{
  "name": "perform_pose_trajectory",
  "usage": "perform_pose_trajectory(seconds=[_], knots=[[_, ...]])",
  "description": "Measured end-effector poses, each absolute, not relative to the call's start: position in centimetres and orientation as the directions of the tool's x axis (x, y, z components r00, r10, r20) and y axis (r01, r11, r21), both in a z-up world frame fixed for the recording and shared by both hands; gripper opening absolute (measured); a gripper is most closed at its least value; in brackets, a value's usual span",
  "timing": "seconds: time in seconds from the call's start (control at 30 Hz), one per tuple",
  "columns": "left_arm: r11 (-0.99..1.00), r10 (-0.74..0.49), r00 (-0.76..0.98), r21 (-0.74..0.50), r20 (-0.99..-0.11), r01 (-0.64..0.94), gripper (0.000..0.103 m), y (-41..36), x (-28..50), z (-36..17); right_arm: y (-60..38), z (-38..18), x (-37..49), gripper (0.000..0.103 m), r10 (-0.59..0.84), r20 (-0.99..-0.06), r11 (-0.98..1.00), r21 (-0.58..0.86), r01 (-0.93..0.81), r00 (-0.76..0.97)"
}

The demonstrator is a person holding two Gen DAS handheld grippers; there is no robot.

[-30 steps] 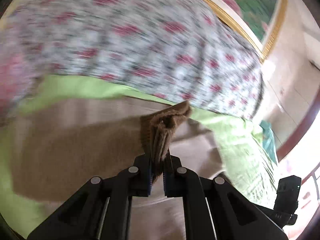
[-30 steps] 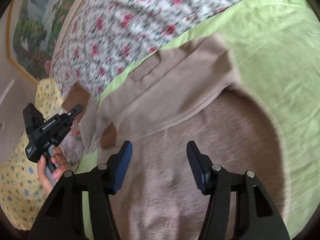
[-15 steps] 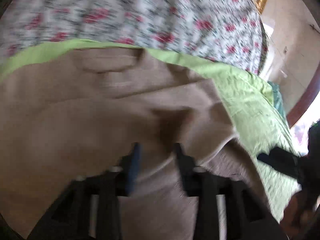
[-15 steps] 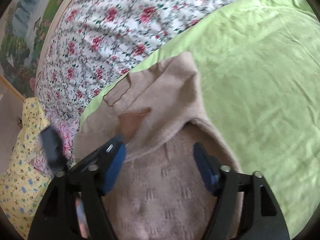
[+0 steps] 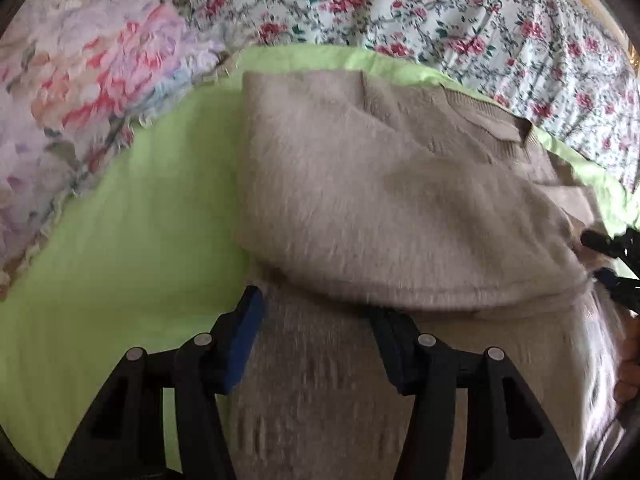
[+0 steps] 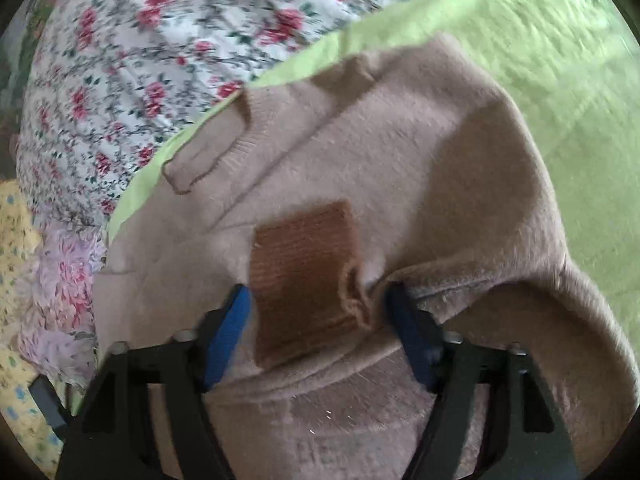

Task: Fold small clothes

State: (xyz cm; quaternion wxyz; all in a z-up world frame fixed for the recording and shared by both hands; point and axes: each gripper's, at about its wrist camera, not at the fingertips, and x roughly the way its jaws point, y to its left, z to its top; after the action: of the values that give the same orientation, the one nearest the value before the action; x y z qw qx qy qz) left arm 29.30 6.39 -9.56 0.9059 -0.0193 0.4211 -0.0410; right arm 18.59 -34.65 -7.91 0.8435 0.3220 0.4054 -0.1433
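Note:
A beige fuzzy sweater [image 5: 400,200] lies on a green sheet [image 5: 140,240], its sleeves folded across the chest. In the right wrist view the sweater [image 6: 440,160] shows a brown ribbed cuff [image 6: 304,276] lying flat on it. My right gripper [image 6: 316,296] straddles that cuff; its jaws are closing, and the pads still stand clear of the cuff's edges. My left gripper [image 5: 316,308] hovers low over the sweater's left side. Its jaws are opening, with only the flat knit beneath them. The right gripper [image 5: 616,256] shows at the left view's right edge.
A floral quilt [image 5: 440,12] borders the sheet at the back. A pastel fuzzy blanket [image 5: 80,80] lies to the left, with yellow patterned fabric [image 6: 16,240] beyond it. Bare green sheet [image 6: 560,60] spreads right of the sweater. A hand [image 5: 628,364] holds the right gripper.
My left gripper let go of the brown cuff, opened and dropped toward the sweater's left side. The sleeve now lies across the chest. My right gripper moved over the cuff.

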Motion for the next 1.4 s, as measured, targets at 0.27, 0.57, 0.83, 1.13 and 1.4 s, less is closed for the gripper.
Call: perform_pose_trajectory(seconds=[0.27,0.57,0.83,1.13,1.4], knots=[[0.995,-0.057,0.673,-0.094,-0.737,-0.018,0.054,6.5,31.3,-8.9,-39.4,1.2,15.5,0.008,-0.017,-0.578,0.736,0.545,0.402,0.816],[0.952,-0.116,0.677,-0.275,-0.727,-0.133,0.055,10.1,31.7,-9.2,-40.2,-3.9,16.5,0.008,0.062,-0.665,0.747,0.525,0.407,0.744],[0.945,-0.137,0.655,-0.297,-0.743,-0.138,0.054,10.6,32.1,-9.7,-40.9,-6.6,16.2,0.014,-0.095,-0.778,0.804,0.309,0.509,0.621],[0.956,-0.208,0.591,-0.29,-0.78,-0.045,0.053,12.2,26.0,-8.6,-39.9,-3.6,8.0,0.04,-0.024,-0.749,0.791,0.391,0.47,0.662],[0.916,-0.378,0.475,-0.394,-0.795,0.069,0.06,12.6,13.1,-9.4,-35.7,-1.2,-3.0,0.064,0.094,-0.717,0.798,0.469,0.378,0.69]])
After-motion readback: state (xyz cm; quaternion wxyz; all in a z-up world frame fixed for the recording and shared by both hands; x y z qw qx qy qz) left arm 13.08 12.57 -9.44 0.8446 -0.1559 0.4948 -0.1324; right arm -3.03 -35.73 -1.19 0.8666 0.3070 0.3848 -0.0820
